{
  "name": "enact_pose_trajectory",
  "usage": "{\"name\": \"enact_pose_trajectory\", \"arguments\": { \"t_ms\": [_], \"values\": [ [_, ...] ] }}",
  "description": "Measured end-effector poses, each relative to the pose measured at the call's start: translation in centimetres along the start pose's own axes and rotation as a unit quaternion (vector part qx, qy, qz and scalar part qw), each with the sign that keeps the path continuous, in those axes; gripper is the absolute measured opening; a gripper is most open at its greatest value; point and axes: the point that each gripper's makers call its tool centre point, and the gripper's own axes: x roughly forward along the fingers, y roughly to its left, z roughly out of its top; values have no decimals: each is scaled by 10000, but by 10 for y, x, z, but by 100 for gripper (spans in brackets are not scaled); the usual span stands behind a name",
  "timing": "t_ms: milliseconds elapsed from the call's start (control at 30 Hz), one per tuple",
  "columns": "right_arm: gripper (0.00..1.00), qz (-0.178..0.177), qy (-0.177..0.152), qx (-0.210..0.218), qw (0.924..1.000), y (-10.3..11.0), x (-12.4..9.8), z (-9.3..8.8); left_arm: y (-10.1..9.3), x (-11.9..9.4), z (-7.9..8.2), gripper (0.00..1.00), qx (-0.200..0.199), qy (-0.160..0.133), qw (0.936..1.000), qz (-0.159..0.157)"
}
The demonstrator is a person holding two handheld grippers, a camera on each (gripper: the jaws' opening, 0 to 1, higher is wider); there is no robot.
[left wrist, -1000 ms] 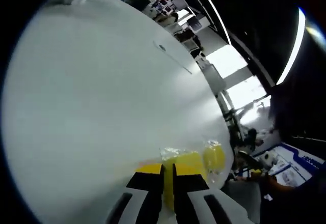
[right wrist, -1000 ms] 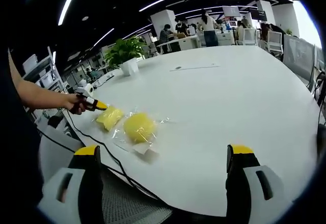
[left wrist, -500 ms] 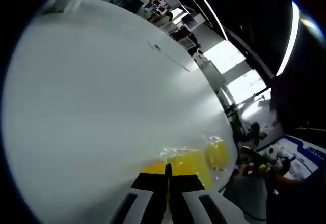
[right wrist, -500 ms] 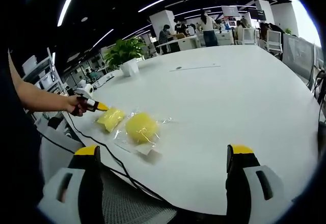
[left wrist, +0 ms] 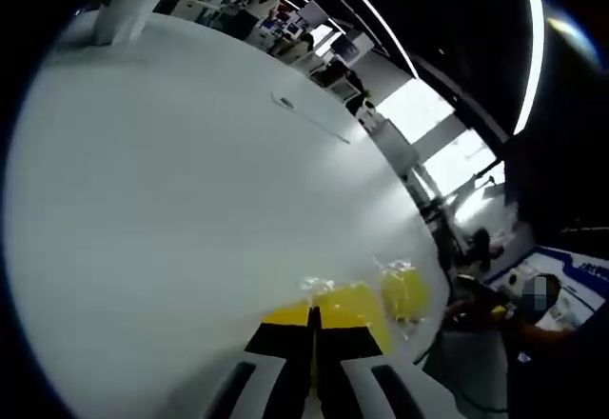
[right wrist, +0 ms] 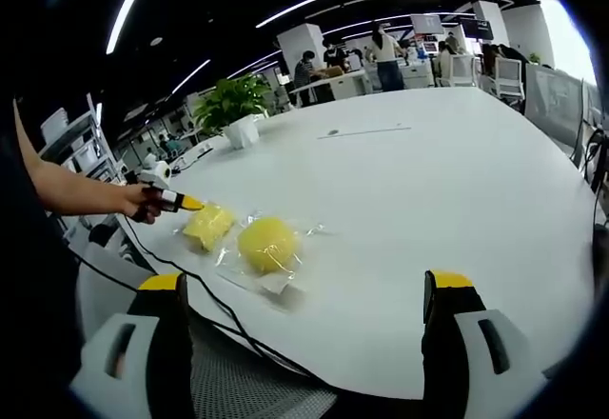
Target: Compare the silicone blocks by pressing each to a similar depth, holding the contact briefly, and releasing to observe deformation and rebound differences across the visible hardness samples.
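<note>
left gripper (left wrist: 312,329): we see its jaws closed together in the left gripper view, the yellow tips at the near edge of the flat block, nothing between them; in the right gripper view it sits at 9 o'clock, a hand (right wrist: 143,203) wrapped round it.
right gripper (right wrist: 303,290): jaws spread wide, holding nothing, hanging off the table's near edge.
flat block (right wrist: 209,226): yellow, in clear wrap — just past the left tips, toward 10 o'clock in the right gripper view.
round block (right wrist: 267,244): yellow, also bagged, just beside the flat one on its right; in the left gripper view it lies at 4 o'clock.
cable (right wrist: 205,313): black, running along the table edge under the blocks.
table (right wrist: 428,181): white, broad.
plant (right wrist: 233,103): in a white pot at 11 o'clock, far across — well apart from the blocks.
</note>
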Motion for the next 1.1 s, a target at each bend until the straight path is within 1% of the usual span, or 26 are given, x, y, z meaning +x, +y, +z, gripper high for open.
{"name": "enact_pose_trajectory", "arguments": {
  "t_ms": [33,67,100,133,167,267,400,467,500,600,733,767,867,967,1033,1100],
  "values": [
    [96,7,-1,-16,10000,0,0,1,0,-1,1,0,-53,-33,10000,-1],
    [96,10,-1,-30,10000,0,1,1,-2,-3,2,0,-204,-124,9997,8],
    [96,13,-2,-34,10000,0,1,3,-3,-4,5,0,-113,-250,9996,9],
    [96,22,-13,-34,10000,0,2,5,-6,-6,10,0,95,-439,9990,-49],
    [96,29,-21,-37,10000,-1,2,6,-7,-7,11,0,118,-469,9988,-72],
    [96,60,-42,-58,10000,0,4,9,-21,-15,14,0,167,-515,9984,-178],
    [96,104,-35,-90,9999,2,6,9,-31,-23,25,0,303,-773,9963,-236],
    [96,129,-37,-90,9999,3,6,9,-37,-29,32,0,418,-965,9941,-258],
    [96,143,-30,-101,9998,4,7,9,-41,-33,37,0,629,-1101,9916,-274],
    [96,174,-46,-121,9998,6,7,10,-52,-42,43,0,852,-1273,9878,-296],
    [96,192,-79,-147,9997,6,6,13,-63,-51,47,0,1040,-1419,9839,-299],
    [96,199,-85,-154,9996,5,6,13,-66,-53,47,0,1041,-1437,9835,-352],
    [96,223,-106,-186,9995,6,5,15,-65,-55,50,0,1118,-1458,9827,-251],
    [96,241,-125,-191,9994,6,4,16,-67,-60,55,0,1136,-1553,9811,-225],
    [96,256,-123,-218,9994,6,3,16,-73,-64,60,0,1127,-1631,9799,-237],
    [96,267,-126,-236,9993,5,2,16,-75,-67,66,0,1033,-1691,9800,-206]
  ]
}}
